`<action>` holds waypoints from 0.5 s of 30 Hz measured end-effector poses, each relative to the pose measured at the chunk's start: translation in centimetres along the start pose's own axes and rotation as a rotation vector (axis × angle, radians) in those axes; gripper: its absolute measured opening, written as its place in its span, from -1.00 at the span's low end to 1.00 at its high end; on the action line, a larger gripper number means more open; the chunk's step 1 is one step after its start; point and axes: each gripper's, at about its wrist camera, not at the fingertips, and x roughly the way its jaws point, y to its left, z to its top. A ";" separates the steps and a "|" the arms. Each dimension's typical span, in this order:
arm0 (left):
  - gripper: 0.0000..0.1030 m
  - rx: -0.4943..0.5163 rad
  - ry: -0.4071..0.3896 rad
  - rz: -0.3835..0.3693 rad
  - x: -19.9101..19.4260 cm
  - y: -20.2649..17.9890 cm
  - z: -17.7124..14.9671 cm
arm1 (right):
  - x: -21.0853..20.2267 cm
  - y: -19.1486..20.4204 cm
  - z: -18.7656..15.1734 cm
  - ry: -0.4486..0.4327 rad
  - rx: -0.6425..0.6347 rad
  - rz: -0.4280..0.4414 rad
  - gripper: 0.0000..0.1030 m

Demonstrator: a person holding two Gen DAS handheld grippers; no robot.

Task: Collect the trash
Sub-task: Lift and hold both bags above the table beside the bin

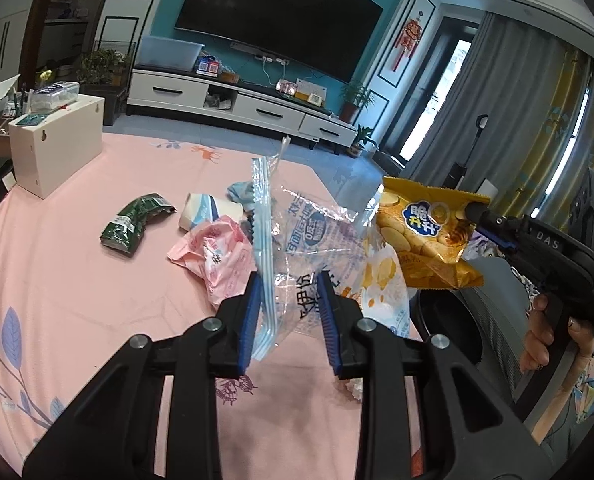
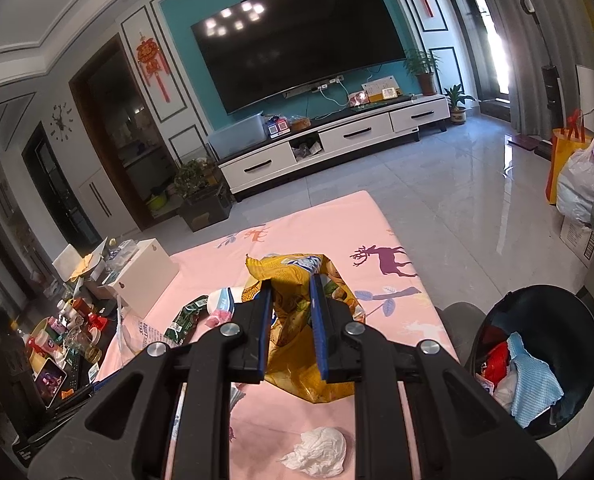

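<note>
My right gripper (image 2: 291, 280) clenches a yellow chip bag (image 2: 297, 344), lifted over the pink table's (image 2: 393, 320) right edge, beside the bin (image 2: 577, 316) (open floor beyond). My left gripper (image 1: 289, 278) grasps a clear, crumpled zip bag (image 1: 309, 232), raised above the table.

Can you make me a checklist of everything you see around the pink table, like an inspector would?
Surface: pink tablecloth with deer and leaf prints.
Job's things: clear zip bag in the left gripper; yellow chip bag in the right gripper; green wrapper, paper cup, pink wrapper and crumpled tissue lying loose; black trash bin partly filled.
Clutter: white box.
Grippers: both shut on bags.
Cables: wires under the TV.
Surroundings: TV cabinet, potted plants, curtains.
</note>
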 end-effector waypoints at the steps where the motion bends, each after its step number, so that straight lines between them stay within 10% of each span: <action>1: -0.43 0.002 0.001 0.000 0.0 -0.1 0.0 | 0.0 -0.1 0.0 -0.001 0.003 -0.005 -0.63; 15: -0.42 0.043 0.020 0.014 0.9 -1.2 -0.6 | -0.2 -0.9 0.0 -0.009 0.020 -0.043 -0.63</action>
